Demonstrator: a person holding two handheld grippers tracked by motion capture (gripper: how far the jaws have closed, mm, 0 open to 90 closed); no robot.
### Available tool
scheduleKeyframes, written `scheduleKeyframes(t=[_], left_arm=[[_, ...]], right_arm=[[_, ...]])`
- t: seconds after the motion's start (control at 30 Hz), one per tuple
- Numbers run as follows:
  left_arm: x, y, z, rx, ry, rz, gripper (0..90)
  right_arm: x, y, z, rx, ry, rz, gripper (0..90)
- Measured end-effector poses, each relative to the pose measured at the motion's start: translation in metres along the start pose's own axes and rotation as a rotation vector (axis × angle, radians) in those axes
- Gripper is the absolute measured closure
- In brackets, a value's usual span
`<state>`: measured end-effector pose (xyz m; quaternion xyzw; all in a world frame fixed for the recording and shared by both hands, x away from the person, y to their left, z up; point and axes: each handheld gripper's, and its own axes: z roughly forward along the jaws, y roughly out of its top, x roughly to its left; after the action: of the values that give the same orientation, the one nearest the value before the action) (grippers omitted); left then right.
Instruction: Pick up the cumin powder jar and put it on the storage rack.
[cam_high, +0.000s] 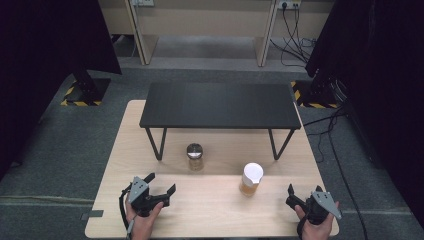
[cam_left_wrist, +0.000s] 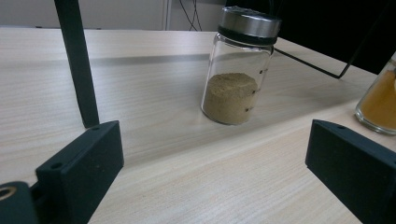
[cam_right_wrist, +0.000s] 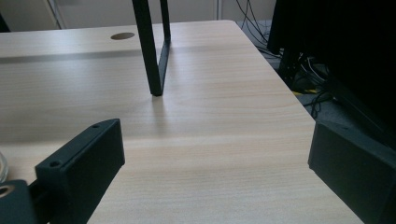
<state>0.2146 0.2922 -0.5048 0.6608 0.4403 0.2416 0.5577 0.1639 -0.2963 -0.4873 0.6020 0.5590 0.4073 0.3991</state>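
Note:
On the wooden table (cam_high: 210, 210) stand two glass jars. One has a metal lid and brownish powder (cam_high: 194, 156) (cam_left_wrist: 236, 70). The other has a white lid and orange powder (cam_high: 251, 179), and its edge shows at the right of the left gripper view (cam_left_wrist: 380, 100). My left gripper (cam_high: 161, 183) (cam_left_wrist: 212, 149) is open near the table's front left, pointed at the metal-lidded jar with a gap between them. At the front right corner my right gripper (cam_high: 301, 194) (cam_right_wrist: 215, 149) is open with bare table between its jaws; the white-lidded jar stands to its left.
A low black shelf (cam_high: 220, 105) on thin legs (cam_left_wrist: 77, 65) (cam_right_wrist: 152, 46) spans the table's back half, just behind the jars. A cable hole (cam_right_wrist: 122, 36) lies in the tabletop. Beyond the table's right edge, cables (cam_high: 330, 135) run over grey carpet.

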Motion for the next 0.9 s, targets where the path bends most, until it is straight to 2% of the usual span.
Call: scheduleKeyframes(t=[0.33, 0.9], left_arm=[[-0.0031, 0.0011, 0.0011, 0.009, -0.014, 0.041, 4.4], [-0.0048, 0.0023, 0.0035, 0.012, -0.014, 0.063, 4.1]], right_arm=[[0.0001, 0.0019, 0.0009, 0.011, 0.002, -0.003, 3.5], [0.0022, 0.0024, 0.0005, 0.016, 0.006, -0.022, 3.5]])
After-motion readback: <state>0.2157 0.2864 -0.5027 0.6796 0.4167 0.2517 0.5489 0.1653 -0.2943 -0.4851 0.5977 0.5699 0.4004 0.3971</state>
